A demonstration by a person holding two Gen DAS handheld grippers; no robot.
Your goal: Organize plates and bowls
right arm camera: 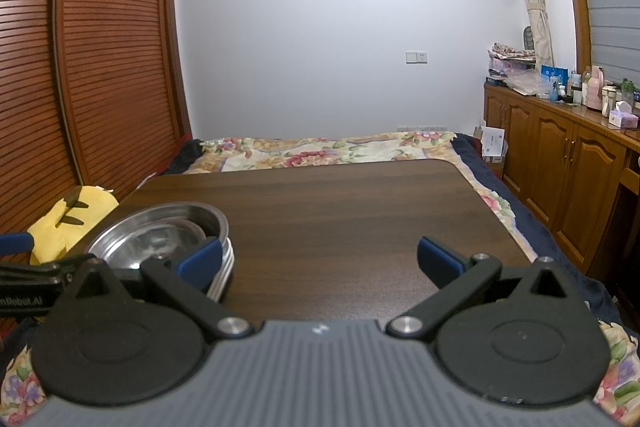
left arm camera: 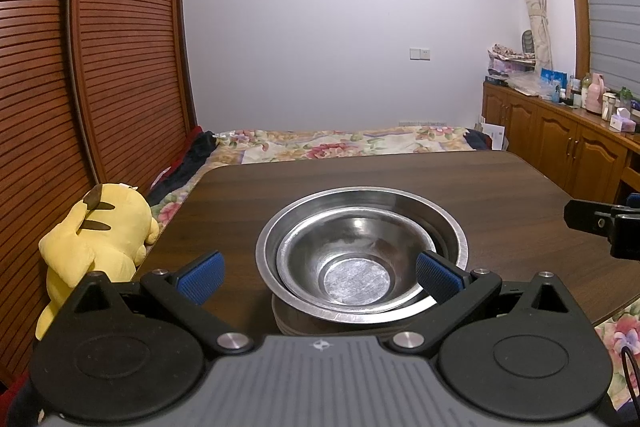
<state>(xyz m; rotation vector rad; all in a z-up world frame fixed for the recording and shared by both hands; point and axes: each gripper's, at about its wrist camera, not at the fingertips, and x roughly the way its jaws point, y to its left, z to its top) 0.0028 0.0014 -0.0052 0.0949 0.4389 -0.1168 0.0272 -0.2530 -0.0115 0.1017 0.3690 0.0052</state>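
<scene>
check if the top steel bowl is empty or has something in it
Empty: the top bowl, nested in a larger bowl, shows only its bare metal base.

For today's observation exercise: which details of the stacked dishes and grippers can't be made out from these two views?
- Plates under the steel bowls: count unclear; left view, bowls and the left gripper body cover them.
- Bowl stack: near side hidden in right view by a right gripper finger.
- Right gripper: cut off by left view's right edge.
</scene>
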